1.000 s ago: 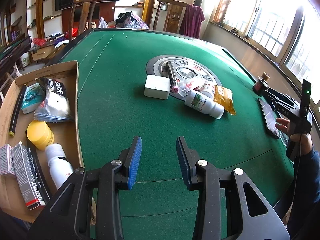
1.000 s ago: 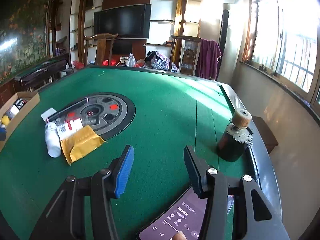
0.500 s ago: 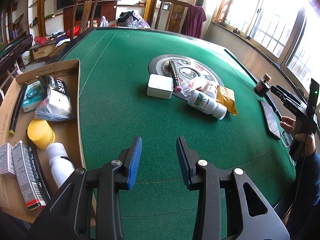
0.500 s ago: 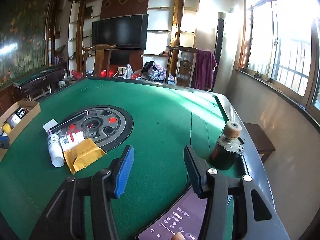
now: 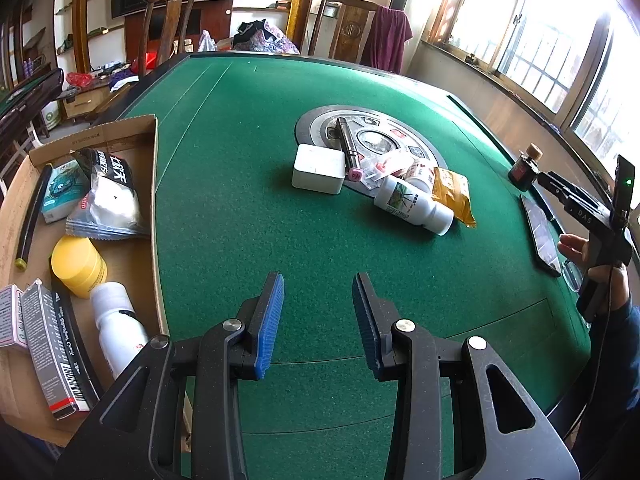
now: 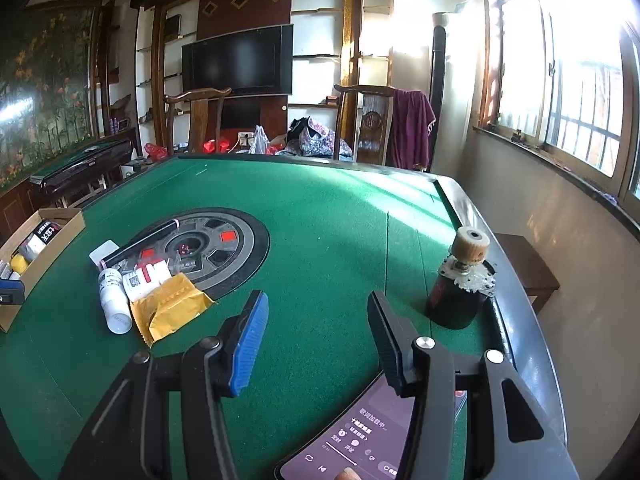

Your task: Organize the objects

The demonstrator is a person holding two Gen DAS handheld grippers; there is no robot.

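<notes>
Loose objects lie mid-table on green felt: a white box (image 5: 319, 168), a black marker (image 5: 346, 144), a white bottle (image 5: 412, 205) on its side, a yellow packet (image 5: 454, 192) and small red-and-white packs (image 5: 420, 170). The bottle (image 6: 113, 300) and packet (image 6: 170, 308) also show in the right wrist view. My left gripper (image 5: 318, 312) is open and empty above the near felt. My right gripper (image 6: 316, 332) is open and empty at the table's right side, seen from the left wrist view (image 5: 588, 216).
A cardboard box (image 5: 154, 208) at the left edge holds a yellow jar (image 5: 78, 266), a white bottle (image 5: 118, 328), pouches and small cartons. A phone (image 6: 360, 436) lies by the right gripper. A dark bottle with a wooden cap (image 6: 460, 284) stands at the right rim.
Both grippers have tilted up and risen a little, so the table looks lower in both views. No object has moved. Both stay open.
</notes>
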